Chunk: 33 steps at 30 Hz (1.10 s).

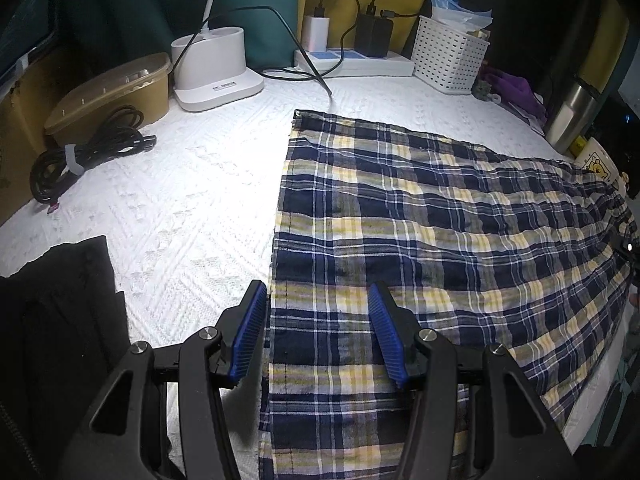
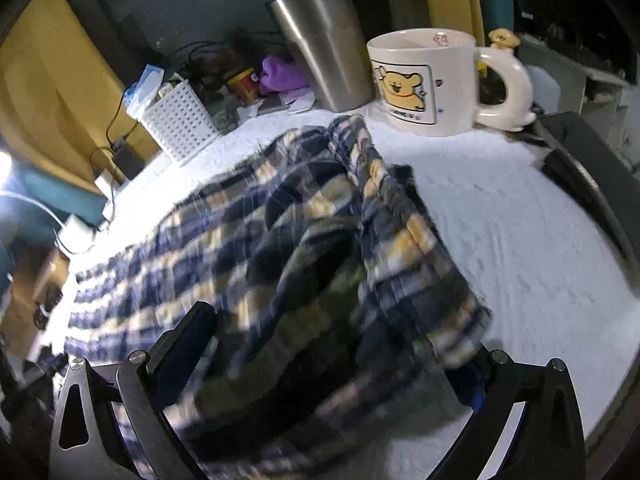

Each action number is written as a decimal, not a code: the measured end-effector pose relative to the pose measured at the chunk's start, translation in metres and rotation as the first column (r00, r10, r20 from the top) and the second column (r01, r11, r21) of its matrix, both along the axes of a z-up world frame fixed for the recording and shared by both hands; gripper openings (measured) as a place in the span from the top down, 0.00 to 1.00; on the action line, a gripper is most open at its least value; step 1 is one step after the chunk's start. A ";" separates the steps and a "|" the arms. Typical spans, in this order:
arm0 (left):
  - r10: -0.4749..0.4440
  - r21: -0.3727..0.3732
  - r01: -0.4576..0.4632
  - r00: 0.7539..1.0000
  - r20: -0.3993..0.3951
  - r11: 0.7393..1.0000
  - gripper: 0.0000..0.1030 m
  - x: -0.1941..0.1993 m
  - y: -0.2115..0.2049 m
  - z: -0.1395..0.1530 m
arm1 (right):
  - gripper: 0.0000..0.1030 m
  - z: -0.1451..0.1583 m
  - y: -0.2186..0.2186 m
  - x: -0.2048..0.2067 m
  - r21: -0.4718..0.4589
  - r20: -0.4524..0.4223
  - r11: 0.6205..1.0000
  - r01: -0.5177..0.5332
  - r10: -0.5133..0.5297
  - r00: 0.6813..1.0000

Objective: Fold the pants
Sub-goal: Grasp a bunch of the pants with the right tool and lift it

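Blue pads [image 1: 250, 334] of the left hand-held gripper [image 1: 318, 334] are held apart over the near edge of the plaid pants [image 1: 420, 216], which are spread across the white tabletop [image 1: 192, 184]. Whether the right hand-held gripper [image 2: 320, 360] grips the blurred, bunched cloth between its fingers cannot be told. At twelve o'clock beyond it, a mug [image 2: 424, 84] is seen.

Each camera sat close above its own gripper, tilted down over the white-covered table [image 1: 208, 184]. The left looked along the spread plaid pants [image 1: 420, 220] — the right faced their bunched end; both caught the basket [image 1: 450, 54].
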<state>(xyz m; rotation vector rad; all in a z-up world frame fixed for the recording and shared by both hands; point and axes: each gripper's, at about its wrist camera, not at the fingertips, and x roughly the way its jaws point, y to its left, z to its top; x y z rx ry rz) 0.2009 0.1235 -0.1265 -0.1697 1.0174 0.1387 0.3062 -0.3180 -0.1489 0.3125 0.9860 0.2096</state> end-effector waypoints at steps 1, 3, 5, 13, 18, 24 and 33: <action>0.001 0.000 -0.001 1.000 -0.001 1.000 0.49 0.001 0.000 0.000 | 0.00 0.000 0.001 0.003 0.012 0.000 1.000 0.005 -0.005 1.000; 0.004 -0.001 -0.004 1.000 -0.001 1.000 0.49 0.001 0.000 0.000 | 0.00 -0.001 0.005 0.008 0.032 -0.002 0.999 -0.014 0.015 1.000; 0.009 -0.003 -0.009 1.000 -0.003 1.000 0.49 0.002 -0.001 0.000 | 0.00 -0.002 0.009 0.010 0.059 0.004 0.998 -0.033 0.033 0.999; 0.008 0.011 -0.008 1.000 -0.004 1.000 0.49 0.004 -0.002 0.002 | 0.56 -0.007 0.015 0.013 0.091 0.013 0.993 -0.081 0.080 0.997; 0.001 0.027 -0.002 1.000 0.004 1.000 0.49 0.001 -0.006 0.008 | 0.85 -0.012 0.014 0.010 0.139 0.018 0.985 -0.105 0.103 0.994; -0.027 0.061 0.024 0.999 0.038 0.998 0.49 -0.008 -0.019 0.018 | 0.90 -0.003 -0.002 0.003 0.175 0.052 0.978 -0.114 0.107 0.993; -0.071 0.079 0.066 0.996 0.055 0.995 0.49 -0.009 -0.048 0.032 | 0.91 0.015 -0.032 -0.013 0.192 0.090 0.978 -0.083 0.066 0.994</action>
